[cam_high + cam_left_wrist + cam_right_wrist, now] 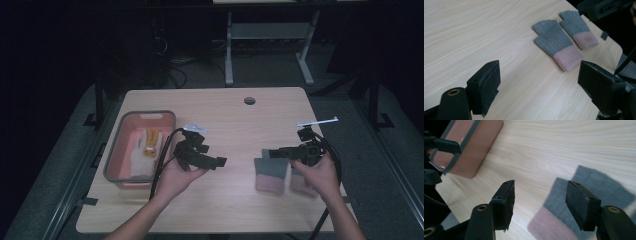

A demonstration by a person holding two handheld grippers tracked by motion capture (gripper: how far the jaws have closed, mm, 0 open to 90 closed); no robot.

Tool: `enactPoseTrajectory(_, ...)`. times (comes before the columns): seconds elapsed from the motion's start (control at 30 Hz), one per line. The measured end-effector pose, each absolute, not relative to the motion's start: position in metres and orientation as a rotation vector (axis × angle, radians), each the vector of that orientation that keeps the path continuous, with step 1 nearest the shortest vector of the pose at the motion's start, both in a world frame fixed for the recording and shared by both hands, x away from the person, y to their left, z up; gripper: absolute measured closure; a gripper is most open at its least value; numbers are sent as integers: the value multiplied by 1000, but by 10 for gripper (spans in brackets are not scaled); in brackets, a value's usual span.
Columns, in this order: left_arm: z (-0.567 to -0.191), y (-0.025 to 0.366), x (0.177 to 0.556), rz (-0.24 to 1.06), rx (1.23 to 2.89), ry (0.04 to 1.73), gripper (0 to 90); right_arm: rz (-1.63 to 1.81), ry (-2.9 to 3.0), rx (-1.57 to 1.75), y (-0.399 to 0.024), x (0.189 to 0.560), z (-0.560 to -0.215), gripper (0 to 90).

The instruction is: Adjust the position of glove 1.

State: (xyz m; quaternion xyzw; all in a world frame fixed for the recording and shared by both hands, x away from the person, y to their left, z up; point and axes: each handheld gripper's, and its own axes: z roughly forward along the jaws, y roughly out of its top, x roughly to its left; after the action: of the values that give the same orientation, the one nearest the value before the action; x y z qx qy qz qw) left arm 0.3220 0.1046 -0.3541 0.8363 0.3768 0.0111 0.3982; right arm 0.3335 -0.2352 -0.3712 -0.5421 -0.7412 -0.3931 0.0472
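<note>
On the pale wooden worktop (235, 120), two grey gloves with pink cuffs lie side by side at the lower right of the high view. The left glove (270, 174) lies flat with its cuff toward the bottom edge of the frame; the right glove (300, 181) is partly covered by the person's right hand (320, 175). In the left gripper view the same pair sits in the upper right of the frame, the nearer glove (556, 46) just beside the farther one (579, 28), their edges close, cuffs pointing toward the lower right.

The right gripper (280, 153) hangs above the gloves and points toward the left of the high view. Its jaws stand spread wide with nothing between them; in the right gripper view a glove (586, 195) lies on the worktop beneath them, grey part toward the upper right, pink cuff at the bottom centre.

The left gripper (212, 161) sits left of centre in the high view, held in the left hand (175, 175), pointing right toward the gloves and well apart from them. Its jaws are also spread wide and empty, as the left gripper view shows, over bare wood.

A pink bin with a grey rim (117, 150) stands at the left edge of the worktop, holding a small yellow-brown toy (150, 142) on something white. In the right gripper view the bin (471, 155) fills the upper left corner.
</note>
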Motion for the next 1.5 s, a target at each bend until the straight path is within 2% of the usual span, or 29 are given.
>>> enactPoseTrajectory(0.93, -378, 67, 307, -48, 2125, 883, 187, -993, -2364, -1884, -299, 306, -410, 461)
enactPoseTrajectory(1.5, -385, 61, 306, -79, 2120, 879, 189, -769, -2426, -2006, -313, 307, -443, 494)
